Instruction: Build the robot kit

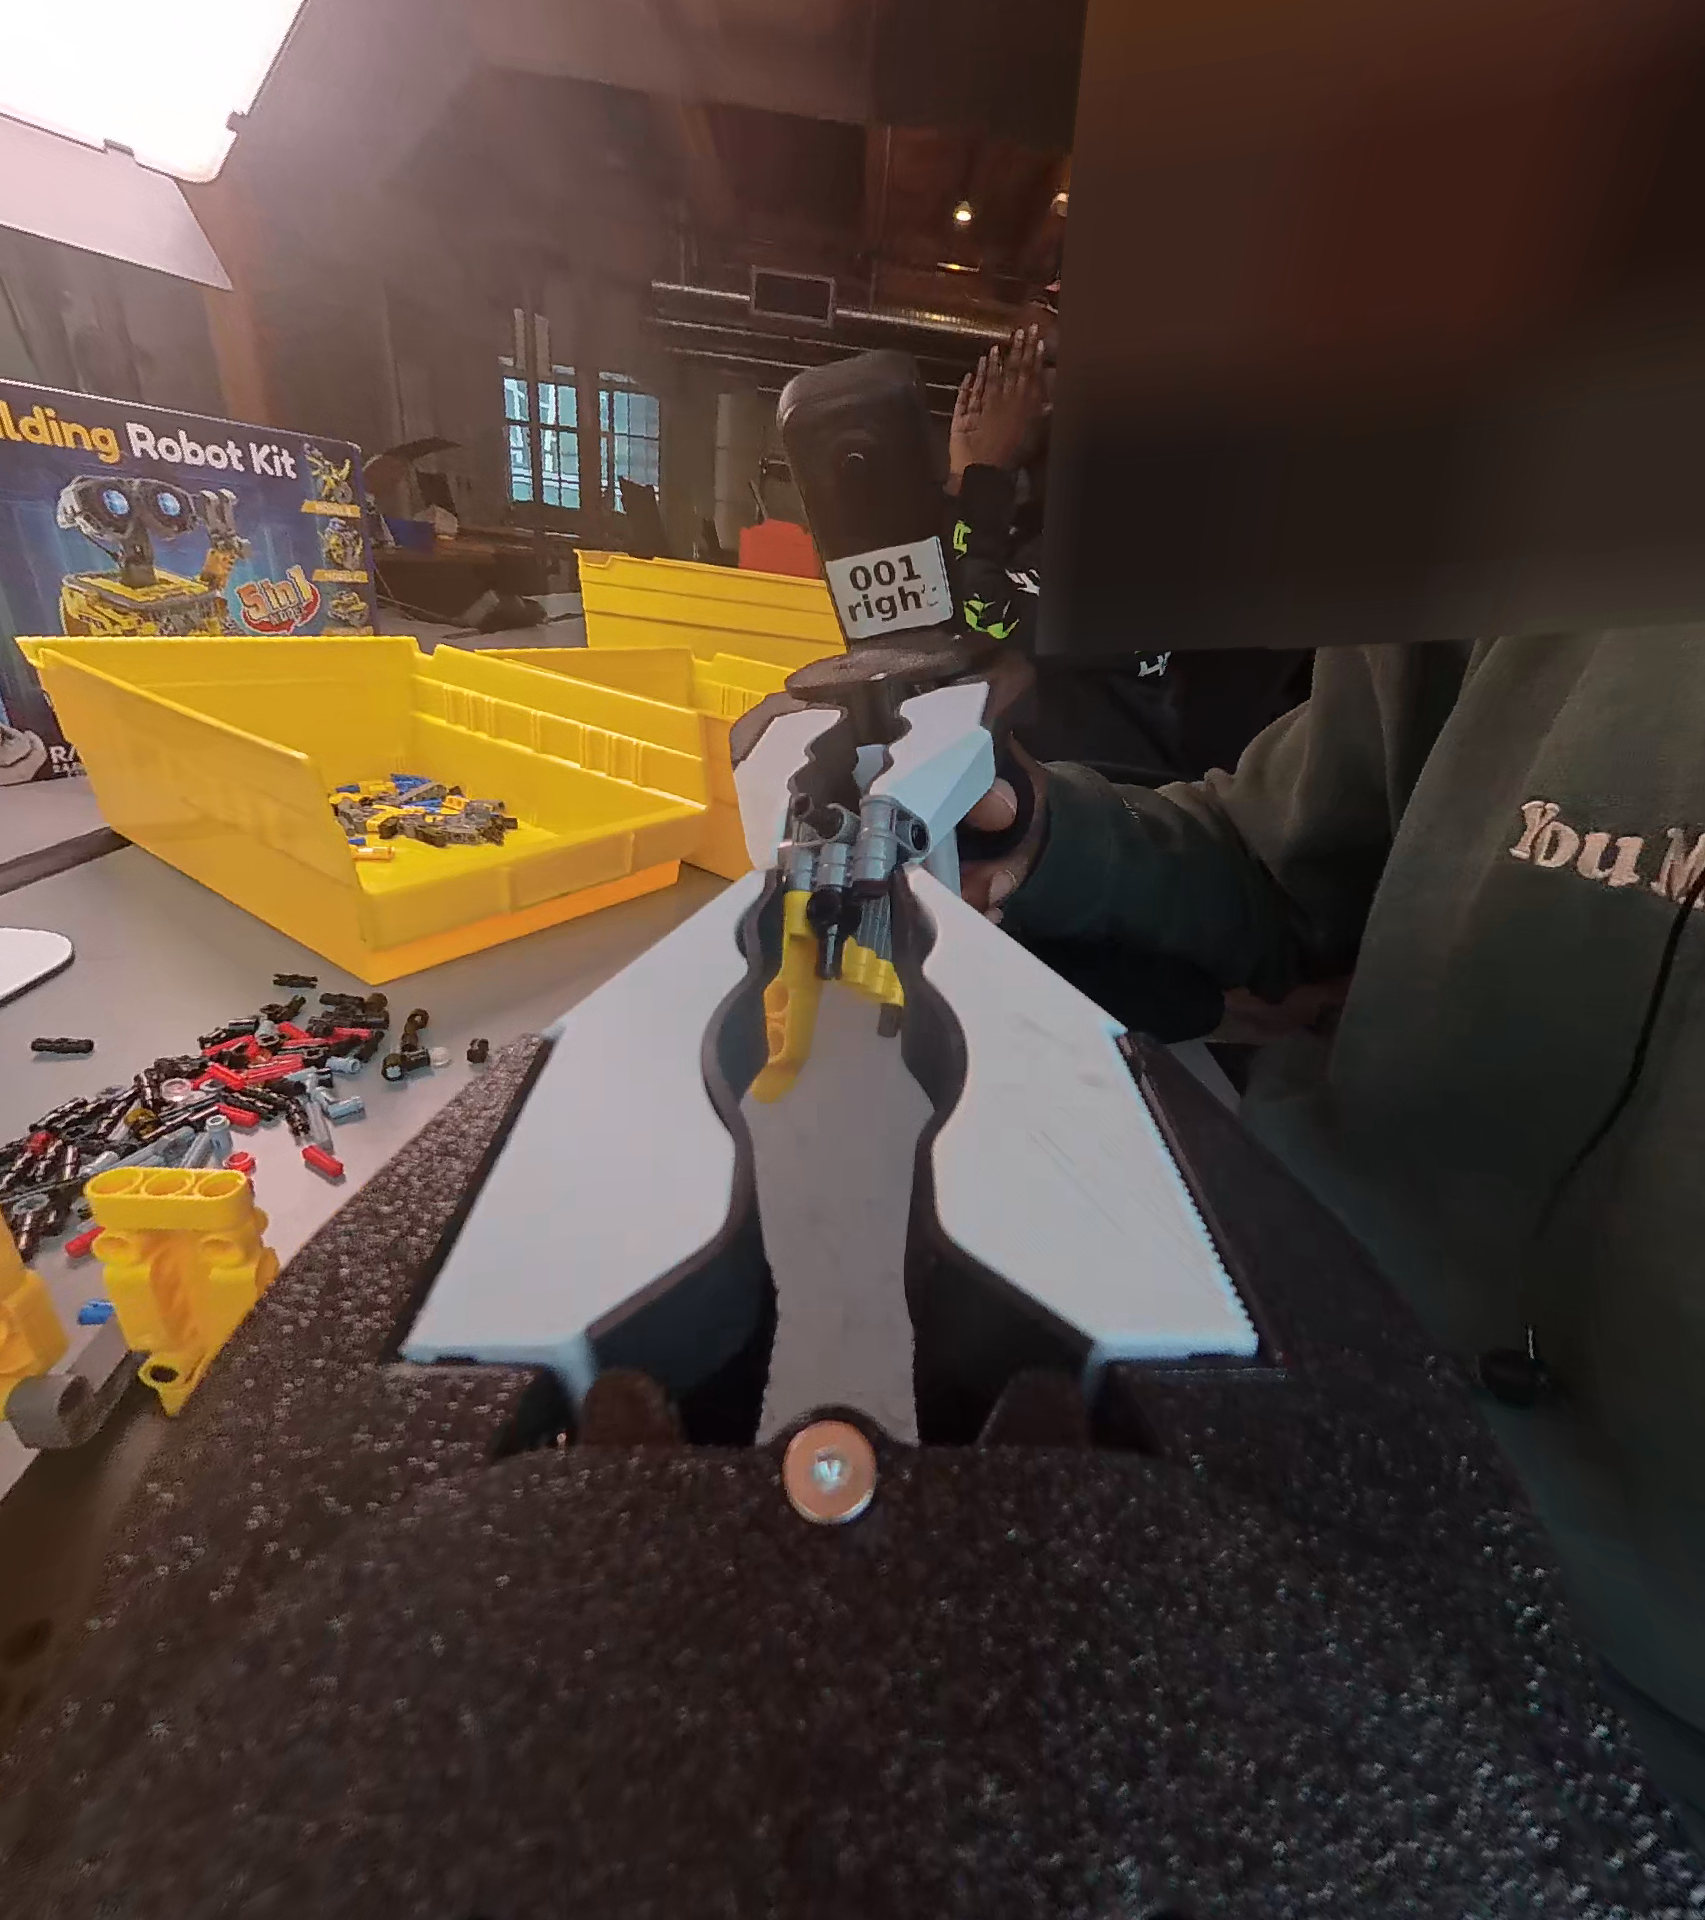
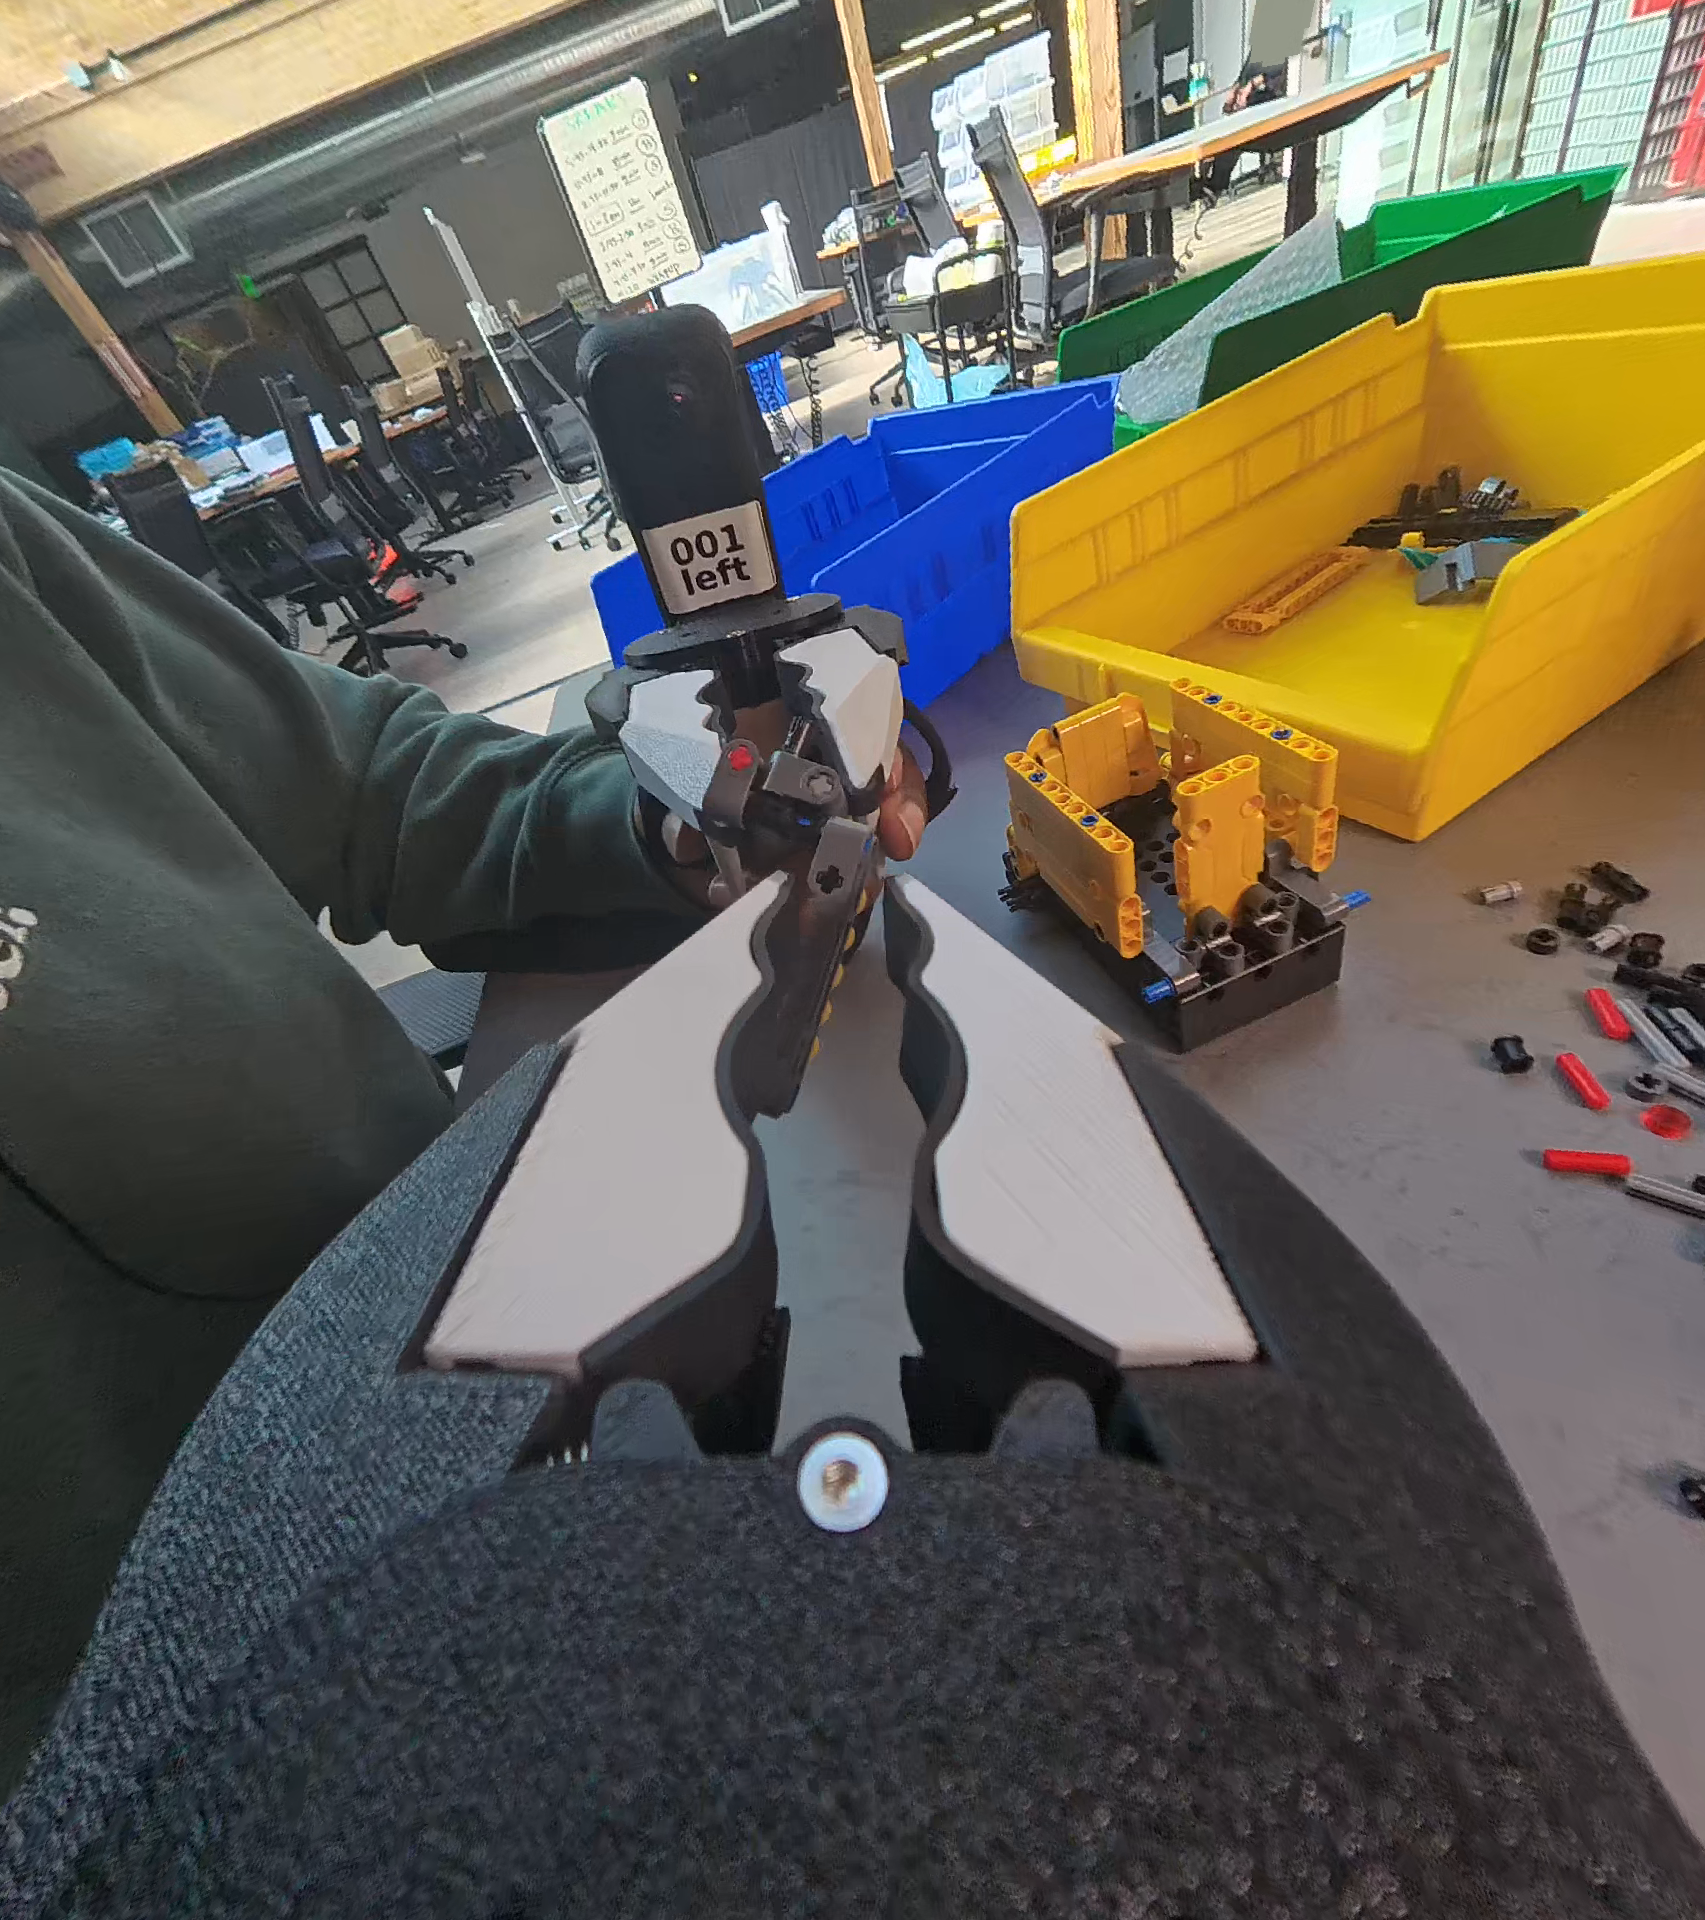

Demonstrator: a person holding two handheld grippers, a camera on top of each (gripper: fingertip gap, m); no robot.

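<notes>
Grippers meet nose to nose above the table (image 2: 1347, 1299), both on one small cluster of toy bricks (image 1: 858, 847). The left gripper (image 1: 840, 894) is clenched on it: grey connectors stick out past the tips, and a yellow curved piece hangs down in the gap between the fingers (image 1: 640, 1122). The right gripper (image 2: 832, 899) grips the same cluster from the opposite end, with a dark beam edged in yellow lying along its left finger; how hard it grips I can't tell. The cluster is in mid-air, touching nothing else. Build state as visible: a half-built yellow body (image 2: 1180, 831) on a black base stands on the table, right of the right gripper and apart from the cluster. Plenty of loose pins (image 1: 204, 1091) are scattered on the table, with more parts in the yellow bin (image 1: 235, 790). The kit box (image 1: 152, 520) stands behind the bin.
</notes>
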